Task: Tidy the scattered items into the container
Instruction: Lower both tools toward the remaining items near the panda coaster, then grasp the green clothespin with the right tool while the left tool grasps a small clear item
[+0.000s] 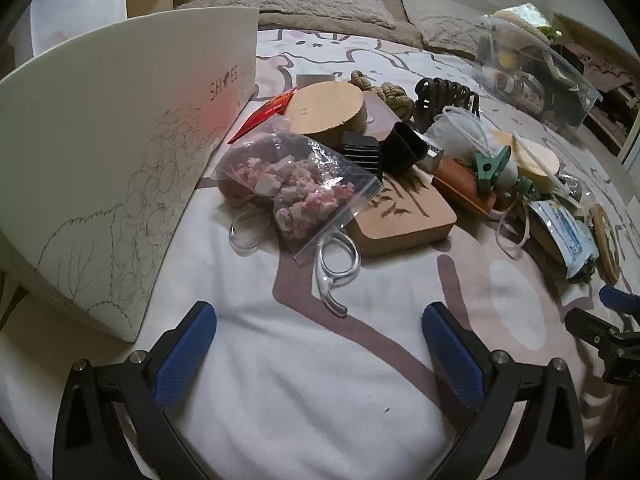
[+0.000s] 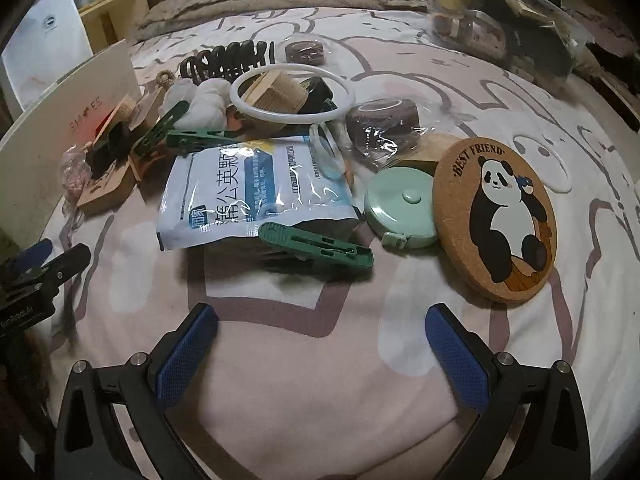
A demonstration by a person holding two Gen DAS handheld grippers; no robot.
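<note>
Honestly, the green clip right in front of the right gripper looks like the easy first grab

Both grippers are spread wide with nothing held. The right gripper (image 2: pixel 320 354) hovers over bare bedspread (image 2: pixel 320 412), and the nearest thing is the dark green plastic clothes peg (image 2: pixel 316 245), straight ahead and just past the fingertips. Its long axis runs left to right across the view, tilted a bit down on the right, so it lies across the gap rather than along it. My guess is you'd need to turn the wrist, or come down and pinch it across its narrow width. It lies against the front edge of the blue and white foil pouch (image 2: pixel 256 190), so the free side is the near one. Right of that sit the mint green round tape measure (image 2: pixel 402 208) and the round cork panda coaster (image 2: pixel 496 220), which overlaps its edge.

The left gripper (image 1: pixel 318 348) faces the clear zip bag of pink chunks (image 1: pixel 296 184), with a clear plastic ring loop (image 1: pixel 336 270) poking out nearer. The white cardboard shoe box (image 1: pixel 120 160) stands at its left, close by, so the left side is nearer the box. I'm assuming that box is the container; the pile is all still outside it.
</note>
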